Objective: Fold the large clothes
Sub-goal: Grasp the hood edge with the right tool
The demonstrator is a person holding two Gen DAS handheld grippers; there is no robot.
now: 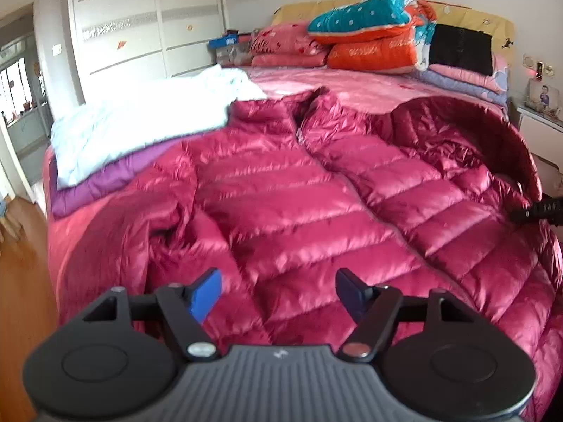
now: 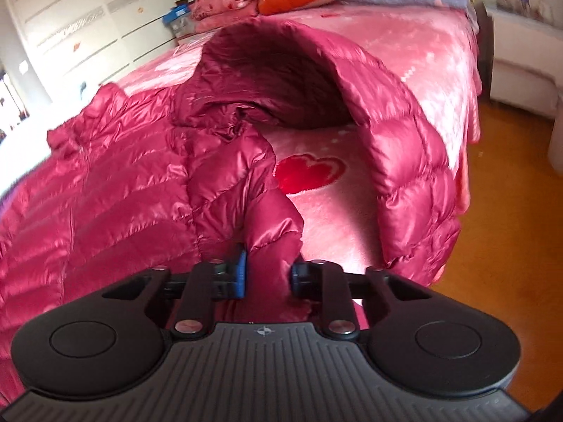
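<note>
One crimson down jacket (image 1: 281, 190) lies spread front-up across the bed (image 1: 369, 84), zip open, not yet folded by the look of it. The left tongs (image 1: 278, 293) hover above its hem, spread and empty. One white garment (image 1: 147, 119) sits beside the jacket's shoulder.

From the right wrist, the right tongs (image 2: 268, 274) pinch one sleeve cuff (image 2: 271, 232); the first fold is only starting.

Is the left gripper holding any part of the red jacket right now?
No, the left gripper stands open above the red jacket, with nothing between its pads.
</note>
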